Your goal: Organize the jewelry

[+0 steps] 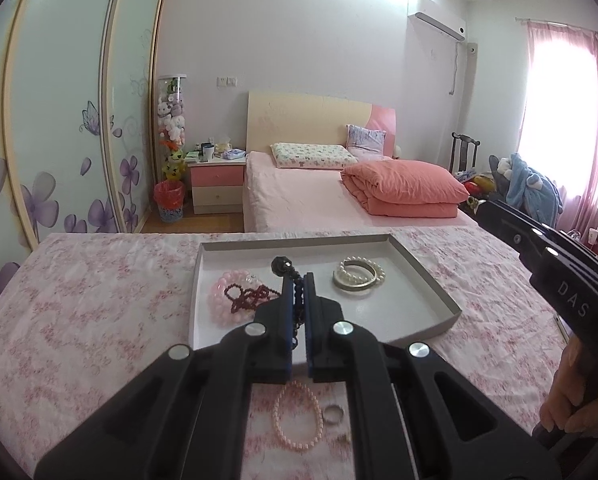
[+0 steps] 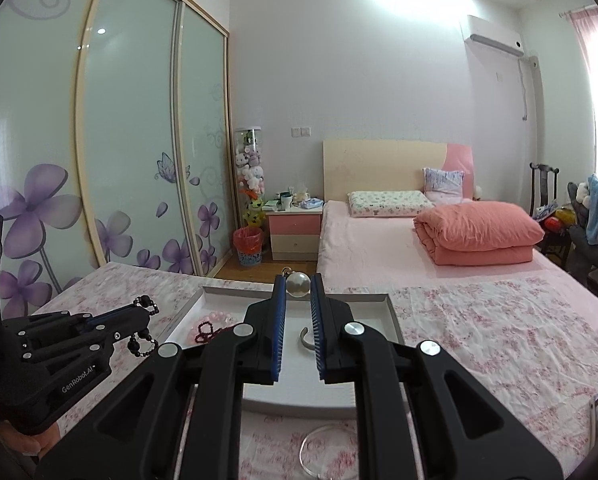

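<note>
A table under a wrinkled pink floral cloth [image 1: 99,304] fills the foreground, with a bed [image 1: 299,196] and a folded salmon quilt [image 1: 407,188] behind it. On the cloth sits a shallow, square white tray [image 1: 431,280] with low cardboard walls.

Inside the tray, on the left, lies a ring of glossy pale pink beads [image 1: 223,296] with a thin strand of small dark red beads [image 1: 251,296] tangled across it. On the right of the tray a smooth silver bangle [image 1: 353,285] lies with a coiled pearl bracelet [image 1: 359,270] resting on it.

The left gripper [image 1: 298,280] has its blue-padded fingers pressed together, pinching a string of small black beads [image 2: 143,322] that ends in a larger dark knob [image 1: 281,266]; it hangs above the tray's near part, between the two groups. The right gripper [image 2: 298,286] pinches a round, glossy pearl-white ball [image 2: 297,284] with a small metal loop on top, held at the fingertips above the tray's far edge.

On the cloth in front of the tray lie a loop of small pink-white pearls [image 1: 297,416], a plain silver ring [image 1: 334,415] just beside it, and a thin clear hoop [image 2: 327,448].
</note>
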The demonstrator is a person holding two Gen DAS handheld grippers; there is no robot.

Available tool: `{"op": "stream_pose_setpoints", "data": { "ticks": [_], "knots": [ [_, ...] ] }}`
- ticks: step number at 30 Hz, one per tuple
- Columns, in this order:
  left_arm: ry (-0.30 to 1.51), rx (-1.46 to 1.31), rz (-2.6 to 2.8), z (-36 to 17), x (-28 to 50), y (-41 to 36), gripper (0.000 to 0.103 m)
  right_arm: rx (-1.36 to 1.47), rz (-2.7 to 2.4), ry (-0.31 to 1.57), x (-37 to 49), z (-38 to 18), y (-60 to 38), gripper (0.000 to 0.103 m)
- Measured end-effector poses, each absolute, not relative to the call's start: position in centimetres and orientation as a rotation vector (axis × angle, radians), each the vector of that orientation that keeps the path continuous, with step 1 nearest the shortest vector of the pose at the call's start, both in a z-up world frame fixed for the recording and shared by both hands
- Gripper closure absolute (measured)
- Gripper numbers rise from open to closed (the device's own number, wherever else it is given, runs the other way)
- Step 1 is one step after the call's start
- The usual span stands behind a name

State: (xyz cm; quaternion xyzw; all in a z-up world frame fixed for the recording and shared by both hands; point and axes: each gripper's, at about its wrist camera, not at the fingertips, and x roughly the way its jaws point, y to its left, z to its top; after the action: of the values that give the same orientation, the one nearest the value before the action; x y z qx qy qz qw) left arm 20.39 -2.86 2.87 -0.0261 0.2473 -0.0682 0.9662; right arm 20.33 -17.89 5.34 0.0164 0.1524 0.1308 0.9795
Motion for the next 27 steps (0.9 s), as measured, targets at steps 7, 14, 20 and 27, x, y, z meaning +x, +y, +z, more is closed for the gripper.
{"op": "stream_pose_setpoints", "data": {
  "ticks": [7,14,20,27],
  "knots": [
    [0.533,-0.062,-0.115,1.5,25.6,-3.1,0.097,0.085,0.269,0.392,25.6,3.6,-18.0,0.09],
    [0.576,-0.06,-0.102,-0.6,29.6,-3.2,0.097,0.122,0.269,0.505,29.9,0.8,-18.0,0.09],
    [0.612,-0.064,-0.101,-2.1,31.5,-3.2,0.097,0.123,0.28,0.569,31.6,-0.7,-17.4,0.09],
    [0.649,-0.105,-0.101,-3.3,33.0,-2.6,0.089,0.128,0.291,0.62,32.5,-1.7,-17.0,0.085]
  ]
}}
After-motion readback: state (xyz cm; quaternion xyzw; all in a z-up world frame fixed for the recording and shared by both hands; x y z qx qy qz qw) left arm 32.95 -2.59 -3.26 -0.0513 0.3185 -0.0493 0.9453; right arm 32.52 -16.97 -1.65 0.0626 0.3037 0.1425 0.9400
